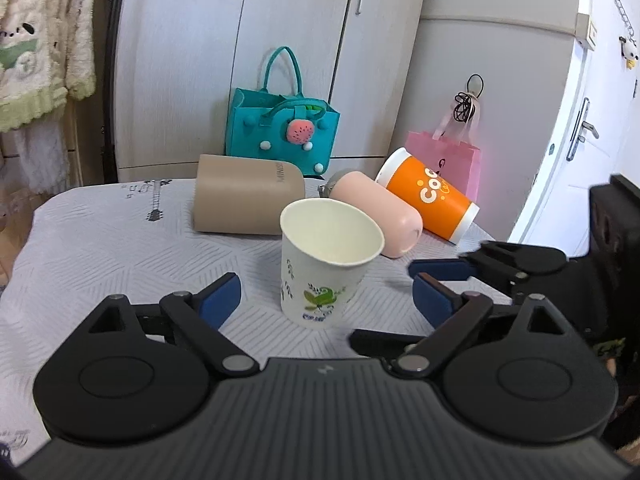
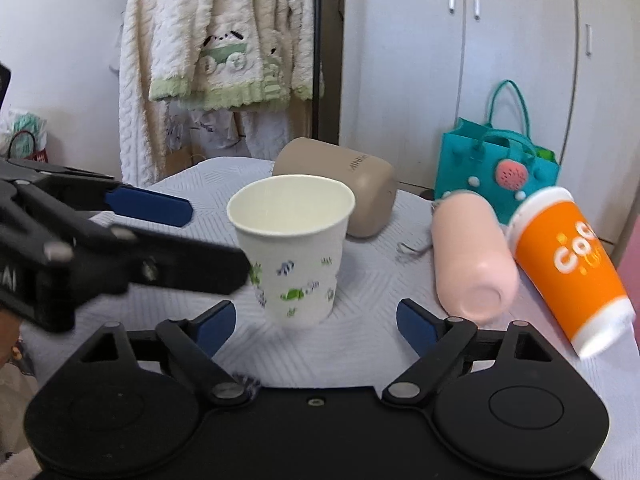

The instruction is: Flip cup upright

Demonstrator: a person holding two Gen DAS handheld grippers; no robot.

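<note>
A white paper cup [image 1: 326, 264] with green and blue prints stands upright, mouth up, on the white patterned table cover [image 1: 100, 248]. It also shows in the right wrist view [image 2: 294, 248]. My left gripper [image 1: 326, 298] is open, its blue pads on either side of the cup and a little short of it, not touching. My right gripper [image 2: 316, 326] is open just before the cup's base, empty. The right gripper shows at the right of the left wrist view [image 1: 436, 276], and the left gripper at the left of the right wrist view [image 2: 152, 208].
Lying on their sides behind the cup: a beige tumbler [image 1: 248, 200], a pink bottle [image 1: 380, 216] and an orange cup [image 1: 432, 196]. A teal felt bag [image 1: 280, 132] and a pink bag [image 1: 448, 152] stand behind the table. Wardrobe doors [image 1: 280, 40] at the back, hanging clothes [image 2: 216, 52].
</note>
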